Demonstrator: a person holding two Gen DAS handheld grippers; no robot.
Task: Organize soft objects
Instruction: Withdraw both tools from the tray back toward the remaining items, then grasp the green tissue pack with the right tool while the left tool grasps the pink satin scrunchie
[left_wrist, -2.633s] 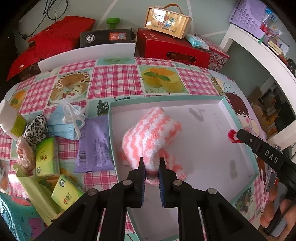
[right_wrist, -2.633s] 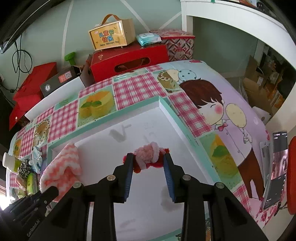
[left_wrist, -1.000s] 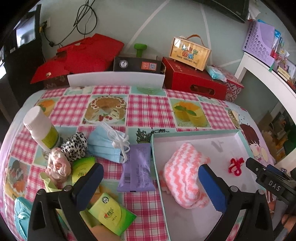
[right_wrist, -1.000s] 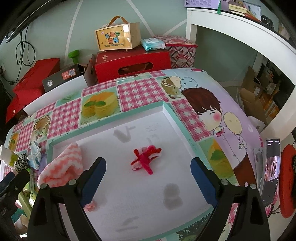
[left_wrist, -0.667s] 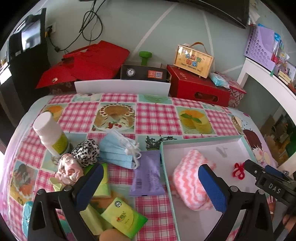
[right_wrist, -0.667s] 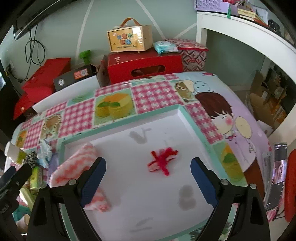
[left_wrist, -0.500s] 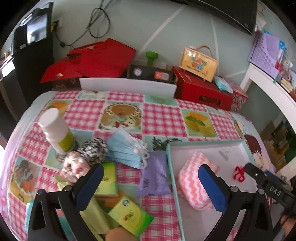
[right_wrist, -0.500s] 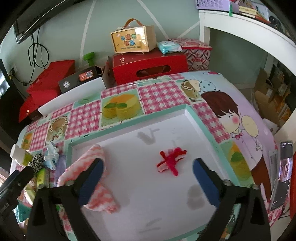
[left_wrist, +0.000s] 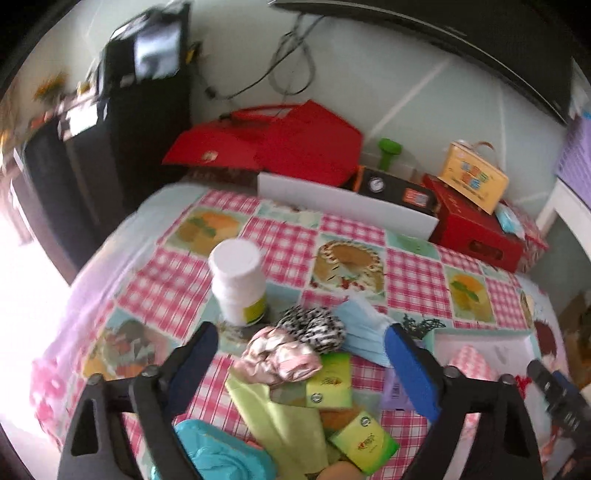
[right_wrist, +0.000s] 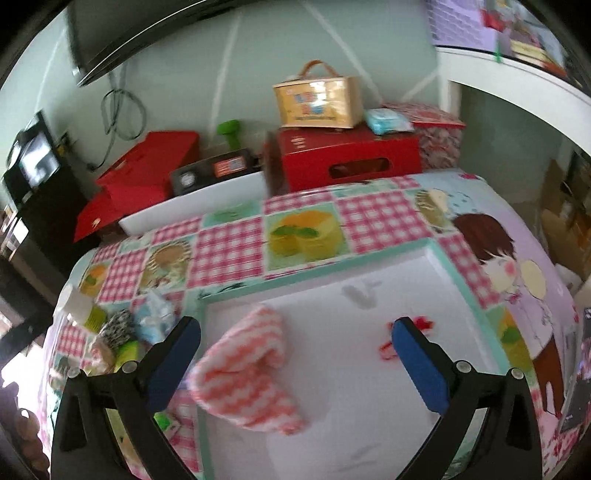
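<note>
Pink satin scrunchie (left_wrist: 279, 356) lies dead ahead between left tongs (left_wrist: 301, 356), wide, just narrowing, empty; right tongs (right_wrist: 295, 347) wide over tray (right_wrist: 369, 264).

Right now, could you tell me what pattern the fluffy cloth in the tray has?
Pink-and-white zigzag stripes on the fluffy cloth, clearest in the right wrist view.

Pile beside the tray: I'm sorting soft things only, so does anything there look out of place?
Yes: a hard white bottle stands upright at the pile's far edge, behind the leopard scrunchie and pink scrunchie.
</note>
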